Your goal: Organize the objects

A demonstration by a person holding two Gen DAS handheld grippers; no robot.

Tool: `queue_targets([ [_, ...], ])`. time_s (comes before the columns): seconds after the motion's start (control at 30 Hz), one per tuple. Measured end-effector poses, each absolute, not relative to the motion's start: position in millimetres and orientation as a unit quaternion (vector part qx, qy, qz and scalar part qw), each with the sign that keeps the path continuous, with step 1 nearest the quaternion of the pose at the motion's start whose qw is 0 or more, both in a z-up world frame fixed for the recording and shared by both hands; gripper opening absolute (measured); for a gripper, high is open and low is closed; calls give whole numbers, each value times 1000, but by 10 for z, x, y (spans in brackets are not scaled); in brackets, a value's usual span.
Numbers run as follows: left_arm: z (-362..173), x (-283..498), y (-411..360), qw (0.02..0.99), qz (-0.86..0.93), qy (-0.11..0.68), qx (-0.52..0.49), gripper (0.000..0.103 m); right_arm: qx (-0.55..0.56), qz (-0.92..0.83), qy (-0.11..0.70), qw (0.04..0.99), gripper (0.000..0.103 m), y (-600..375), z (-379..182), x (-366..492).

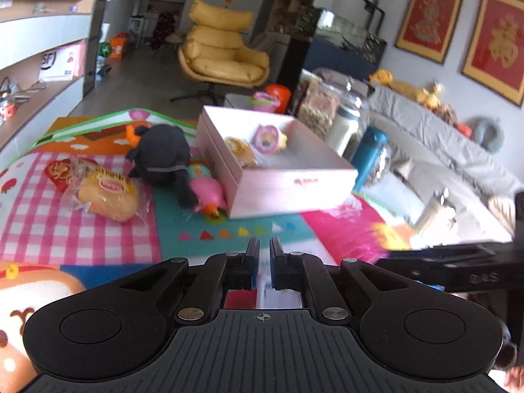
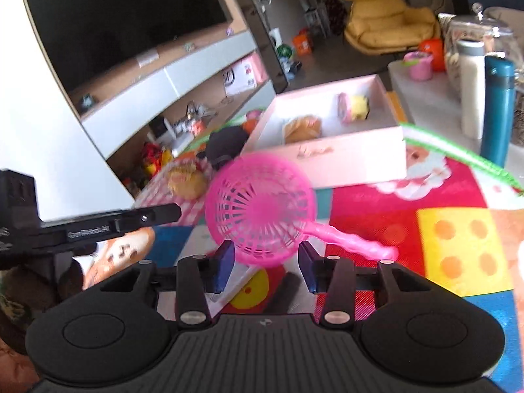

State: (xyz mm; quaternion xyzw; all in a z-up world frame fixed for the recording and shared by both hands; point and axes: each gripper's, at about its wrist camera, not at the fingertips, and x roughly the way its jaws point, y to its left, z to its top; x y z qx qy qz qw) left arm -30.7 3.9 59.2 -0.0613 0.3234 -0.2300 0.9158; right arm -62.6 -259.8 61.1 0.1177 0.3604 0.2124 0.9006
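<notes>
Hovering low over colourful play mat (image 1: 229, 229), L gripper (image 1: 264, 245) w/ fingers nearly together, only a thin slit between pads, nothing gripped. Sitting ahead on mat: open pink box (image 1: 294, 180), holding a wrapped bun (image 1: 240, 149) and a round pink toy (image 1: 267, 137) side by side nr the far wall. Lying just beside box's L wall: black plush toy (image 1: 163, 157), overlapping a pink plush piece (image 1: 209, 193) that's touching the box corner. Resting further L on the pink-check patch, well apart from box: two bagged bread rolls (image 1: 104, 190), touching each other. Standing R of box: teal flask (image 1: 370, 154) and white bottle (image 1: 344, 127). Showing behind: yellow lounge chair (image 1: 222, 49), grey sofa (image 1: 442, 150).

Holding wide apart in R view, R gripper (image 2: 267, 262), blue pads (image 2: 224, 262) spread, pink plastic strainer (image 2: 262, 213) sitting btwn/just ahead of the tips, bowl tilted toward cam, handle pointing R. Blurred; can't tell if either pad is touching it or whether it's resting on mat. Lying beyond strainer: same pink box (image 2: 344, 160), bun (image 2: 301, 127) and pink toy (image 2: 353, 106) inside. Standing R: teal flask (image 2: 497, 108). Crossing frame at L edge: L gripper's side (image 2: 98, 226).
</notes>
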Motion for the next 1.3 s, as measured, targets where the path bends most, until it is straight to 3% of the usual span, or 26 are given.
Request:
queue_targets([
  [0.43, 336, -449, -38, 908, -223, 355, -6, 11, -11, 179, 382, 907, 45, -2323, 214, -901],
  [0.8, 268, -501, -142, 897, -244, 369, 11, 13, -33, 194, 367, 909, 47, -2187, 198, -939],
  [0.83, 265, -493, -129, 898, -240, 369, 10, 13, -32, 194, 367, 909, 48, -2196, 201, -941],
  [0.97, 305, -516, -69, 893, -259, 368, -9, 13, -40, 193, 347, 917, 76, -2226, 248, -991],
  [1.07, 342, -588, -106, 877, -308, 370, -12, 13, -64, 194, 313, 927, 91, -2228, 341, -1032],
  [1.17, 341, -674, -220, 875, -321, 362, 26, 13, -107, 211, 269, 934, 99, -2166, 456, -1021],
  [1.3, 336, -712, -224, 884, -300, 355, 50, 8, -131, 258, 250, 924, 99, -2052, 477, -841],
])
